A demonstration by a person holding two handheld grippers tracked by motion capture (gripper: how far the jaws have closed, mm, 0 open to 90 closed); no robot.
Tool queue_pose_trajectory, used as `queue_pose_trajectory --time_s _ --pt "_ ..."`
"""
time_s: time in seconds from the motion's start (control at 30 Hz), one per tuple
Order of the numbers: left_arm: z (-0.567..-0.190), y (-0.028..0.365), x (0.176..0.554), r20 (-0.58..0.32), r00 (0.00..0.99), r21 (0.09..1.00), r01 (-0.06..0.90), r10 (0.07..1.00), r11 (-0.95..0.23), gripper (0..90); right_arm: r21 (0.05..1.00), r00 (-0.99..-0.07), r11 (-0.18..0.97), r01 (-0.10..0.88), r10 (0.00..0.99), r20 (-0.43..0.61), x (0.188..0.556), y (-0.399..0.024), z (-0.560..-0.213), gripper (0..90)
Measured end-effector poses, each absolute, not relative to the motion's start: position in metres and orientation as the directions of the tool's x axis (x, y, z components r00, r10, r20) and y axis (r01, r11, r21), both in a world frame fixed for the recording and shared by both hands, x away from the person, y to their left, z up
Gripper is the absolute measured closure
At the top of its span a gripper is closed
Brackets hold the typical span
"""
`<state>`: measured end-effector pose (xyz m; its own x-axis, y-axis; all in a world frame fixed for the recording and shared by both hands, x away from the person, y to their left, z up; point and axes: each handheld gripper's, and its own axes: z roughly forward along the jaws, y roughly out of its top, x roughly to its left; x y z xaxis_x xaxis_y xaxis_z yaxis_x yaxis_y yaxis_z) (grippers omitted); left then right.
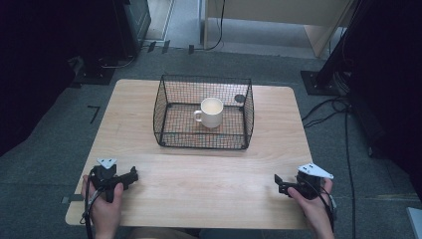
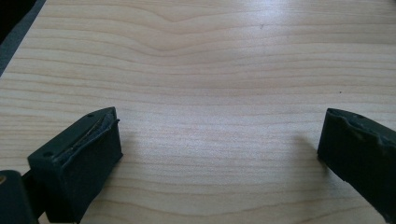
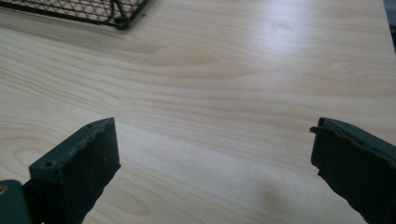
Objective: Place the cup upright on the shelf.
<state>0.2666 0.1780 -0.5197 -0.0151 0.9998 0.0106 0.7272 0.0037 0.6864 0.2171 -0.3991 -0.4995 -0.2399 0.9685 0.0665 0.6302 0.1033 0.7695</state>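
A cream mug (image 1: 212, 112) stands upright inside a black wire basket (image 1: 174, 89) at the middle back of the wooden table (image 1: 199, 179), its handle to the left. My left gripper (image 1: 132, 177) rests near the front left of the table, held in a hand, pointing right. In the left gripper view its jaws stand wide apart over bare wood, left gripper (image 2: 219, 140) open and empty. My right gripper (image 1: 278, 184) lies near the front right, pointing left. In its own view the right gripper (image 3: 212, 147) is open with nothing between the jaws.
A corner of the basket (image 3: 119, 18) shows at the top left of the right gripper view. Cables (image 1: 328, 107) run over the grey carpet to the right of the table. Dark stands and furniture legs surround the far side.
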Motion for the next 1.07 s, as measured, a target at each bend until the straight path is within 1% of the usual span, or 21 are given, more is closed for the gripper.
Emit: queue_pose_trajectory --time_s 0.1,0.3,0.5,1.07 --pt "-0.520 0.178 0.267 0.010 -0.015 0.686 0.727 1.000 0.004 0.0 0.759 -0.216 0.078 0.646 0.973 0.083 0.214 -0.408 -0.506 0.6" --pt "-0.520 0.178 0.267 0.011 -0.015 0.686 0.727 1.000 0.004 0.0 0.734 -0.168 0.059 0.677 0.983 0.075 0.209 -0.419 -0.520 0.7" --pt "-0.520 0.178 0.267 0.010 -0.016 0.686 0.727 1.000 0.005 0.0 0.714 -0.124 0.064 0.697 0.992 0.032 0.206 -0.425 -0.527 0.9" --pt "-0.520 0.178 0.267 0.010 -0.015 0.686 0.728 1.000 0.004 0.0 0.713 -0.106 0.056 0.699 0.994 0.026 0.204 -0.427 -0.527 0.8"
